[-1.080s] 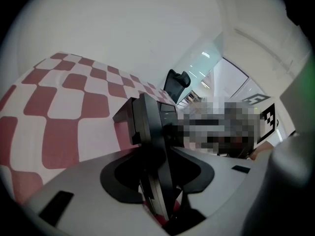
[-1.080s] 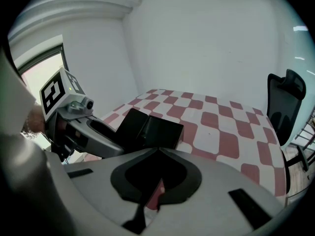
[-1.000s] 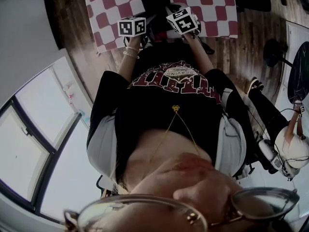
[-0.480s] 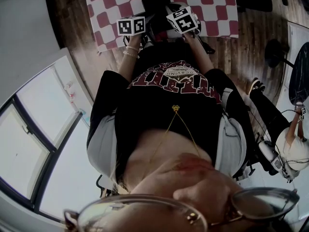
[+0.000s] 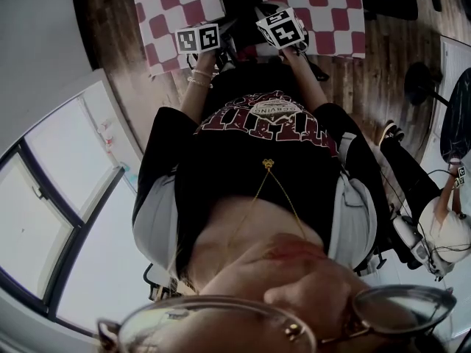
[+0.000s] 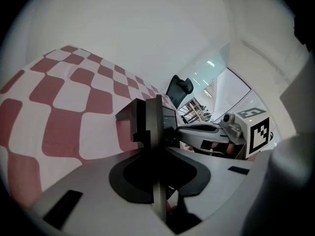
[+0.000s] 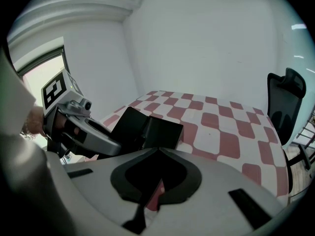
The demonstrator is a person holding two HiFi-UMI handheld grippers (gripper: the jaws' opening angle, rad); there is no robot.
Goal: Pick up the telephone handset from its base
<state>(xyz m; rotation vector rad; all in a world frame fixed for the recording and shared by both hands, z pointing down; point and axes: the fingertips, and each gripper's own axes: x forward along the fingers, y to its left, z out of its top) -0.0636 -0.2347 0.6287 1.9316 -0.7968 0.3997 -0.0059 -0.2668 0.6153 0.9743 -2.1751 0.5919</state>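
Red and white checked cloth lies on brown wood, and the black phone sits on it between the two grippers. Just now the left gripper has been closing its jaws, and they squeeze a dark upright piece, probably the handset. The right gripper has its jaws pressed together with nothing in them. Since a second ago the left cube has slid a bit left and tipped; the right cube has stayed put.
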